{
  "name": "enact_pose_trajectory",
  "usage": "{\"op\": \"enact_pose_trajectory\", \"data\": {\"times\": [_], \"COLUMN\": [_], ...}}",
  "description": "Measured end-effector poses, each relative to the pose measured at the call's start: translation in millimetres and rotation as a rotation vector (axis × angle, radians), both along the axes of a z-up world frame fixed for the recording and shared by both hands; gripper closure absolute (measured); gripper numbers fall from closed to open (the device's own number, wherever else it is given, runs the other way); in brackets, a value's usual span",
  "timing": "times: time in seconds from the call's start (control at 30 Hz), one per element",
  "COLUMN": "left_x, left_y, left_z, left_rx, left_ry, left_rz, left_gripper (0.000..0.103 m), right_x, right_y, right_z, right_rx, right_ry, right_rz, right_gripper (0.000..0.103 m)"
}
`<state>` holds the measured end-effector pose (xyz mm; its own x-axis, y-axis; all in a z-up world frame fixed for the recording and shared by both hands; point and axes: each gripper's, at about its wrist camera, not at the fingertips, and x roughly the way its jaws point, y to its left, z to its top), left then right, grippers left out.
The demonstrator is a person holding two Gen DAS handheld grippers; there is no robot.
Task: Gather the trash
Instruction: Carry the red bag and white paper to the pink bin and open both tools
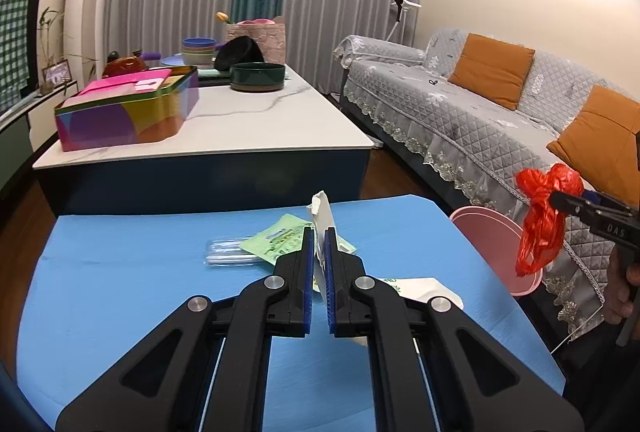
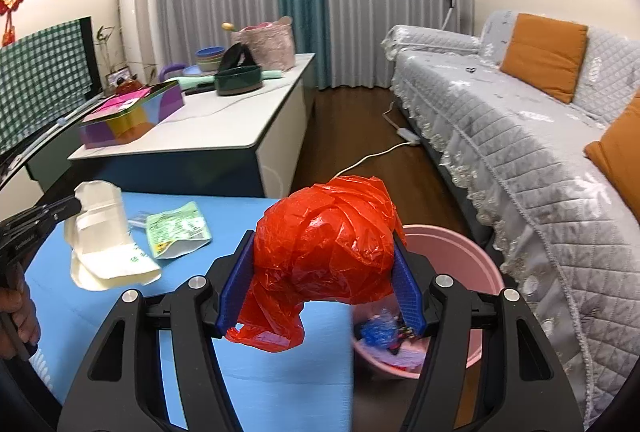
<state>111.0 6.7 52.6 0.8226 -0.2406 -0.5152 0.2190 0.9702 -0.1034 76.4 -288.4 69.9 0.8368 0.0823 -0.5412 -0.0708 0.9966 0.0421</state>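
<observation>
Right wrist view: the right gripper [image 2: 320,272] was clamped wide around a crumpled red plastic bag [image 2: 324,256], held just above the rim of the pink bin [image 2: 472,252] beside the blue table [image 2: 192,280]. The left gripper [image 1: 319,264] was pinched nearly closed on a white paper pouch [image 1: 323,216], left of the bin above the table; a green packet [image 1: 280,240] lay flat there.

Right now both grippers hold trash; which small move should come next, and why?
Probably carry the right gripper a little further over the pink bin and then open it. It is clamped on the red bag, which hangs at the bin's near rim, not yet above its opening. The left gripper can wait with its white pouch.
</observation>
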Motion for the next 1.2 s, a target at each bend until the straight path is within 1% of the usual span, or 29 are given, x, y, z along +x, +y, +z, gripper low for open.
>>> {"op": "enact_pose_trajectory", "data": {"times": [0.23,0.37,0.57,0.77,1.0,1.2], "left_x": [1,4,15,34,61,89], "left_y": [-22,-40,-75,-114,-171,-220], "left_z": [-1,0,5,4,2,-7], "left_rx": [-0.002,0.013,0.027,0.025,0.039,0.081], "left_ry": [0.005,0.002,-0.008,-0.012,-0.018,-0.018], "left_rz": [-0.036,-0.06,-0.107,-0.153,-0.228,-0.29], "left_gripper": [0.098,0.098,0.098,0.098,0.098,0.098], "right_x": [-2,-4,-1,7,23,38], "right_y": [-34,-56,-93,-121,-136,-155], "right_z": [14,23,27,21,9,-5], "right_rx": [-0.028,-0.072,-0.077,-0.06,-0.047,-0.01], "right_ry": [-0.043,-0.077,-0.08,-0.054,-0.021,0.012], "right_rz": [-0.087,-0.152,-0.225,-0.274,-0.295,-0.324], "right_gripper": [0.04,0.04,0.04,0.04,0.04,0.04]}}
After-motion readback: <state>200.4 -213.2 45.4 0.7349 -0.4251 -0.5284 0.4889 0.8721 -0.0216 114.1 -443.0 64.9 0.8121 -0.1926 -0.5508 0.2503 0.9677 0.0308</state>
